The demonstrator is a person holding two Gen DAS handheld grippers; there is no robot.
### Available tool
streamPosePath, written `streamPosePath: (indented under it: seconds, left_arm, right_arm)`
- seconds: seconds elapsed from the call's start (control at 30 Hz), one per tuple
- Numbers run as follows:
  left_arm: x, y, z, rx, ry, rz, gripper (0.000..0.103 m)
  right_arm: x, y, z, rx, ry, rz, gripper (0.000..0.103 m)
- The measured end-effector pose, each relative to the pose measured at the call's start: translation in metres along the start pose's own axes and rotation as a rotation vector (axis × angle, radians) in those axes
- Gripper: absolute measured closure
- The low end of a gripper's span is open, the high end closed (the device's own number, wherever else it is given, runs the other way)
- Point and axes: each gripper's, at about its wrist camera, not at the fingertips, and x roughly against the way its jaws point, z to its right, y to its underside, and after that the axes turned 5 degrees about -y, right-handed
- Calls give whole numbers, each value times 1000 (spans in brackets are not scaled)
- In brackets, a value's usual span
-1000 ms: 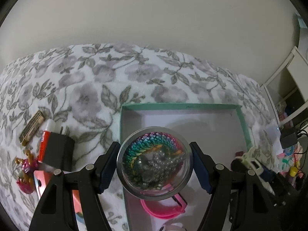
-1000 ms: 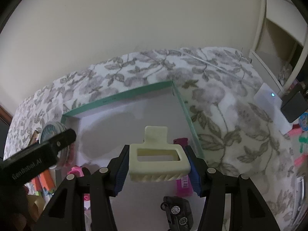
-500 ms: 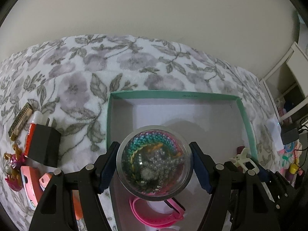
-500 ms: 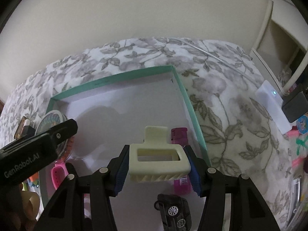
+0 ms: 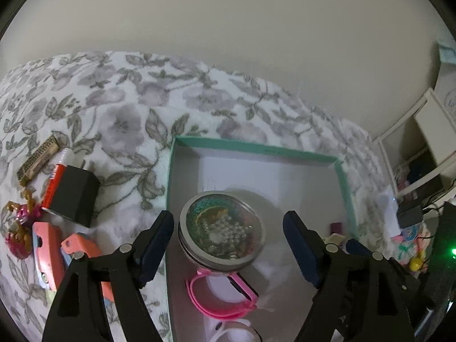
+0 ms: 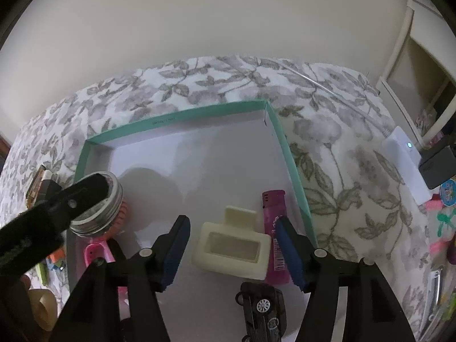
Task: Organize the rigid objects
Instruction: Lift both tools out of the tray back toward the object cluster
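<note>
On the flowered bed (image 6: 336, 171), both tongs have just been opening: the left tongs (image 5: 228, 245) stand wide around the tin (image 5: 221, 229), the right tongs (image 6: 232, 249) around the cream holder (image 6: 232, 246) (both inside the box (image 6: 296, 176)). The release step looks done; next, lift clear and fetch the loose things left of the left tongs.

A shallow box (image 5: 347, 188) lies on a bed (image 5: 119, 119). In the box, a round lidded tin (image 5: 221, 226) sits at its left side, resting partly on a wristband (image 5: 219, 299). Toward the right wall lie a soap-dish-shaped holder (image 6: 232, 246), a lighter (image 6: 273, 213) just right of it, and a toy car (image 6: 263, 310) in front. Left of the box on the bed lie a charger block (image 5: 72, 195), a tube (image 5: 55, 175) and a harmonica (image 5: 37, 164)
</note>
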Motion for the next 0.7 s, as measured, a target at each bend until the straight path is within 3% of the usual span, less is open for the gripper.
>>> streamPosePath:
  seconds: [0.23, 0.47, 0.6, 0.7]
  left_arm:
    - [29, 2, -13, 30, -11, 70, 22]
    - [32, 3, -39, 89, -92, 50, 16]
    - [26, 5, -46, 105, -140, 19, 16]
    - [25, 6, -50, 114, -147, 13, 16]
  right_arm:
    - [28, -10, -2, 8, -11, 49, 37]
    - [46, -14, -10, 47, -19, 89, 31]
    - [52, -14, -14, 63, -24, 106, 15]
    - [54, -14, -15, 69, -25, 112, 14]
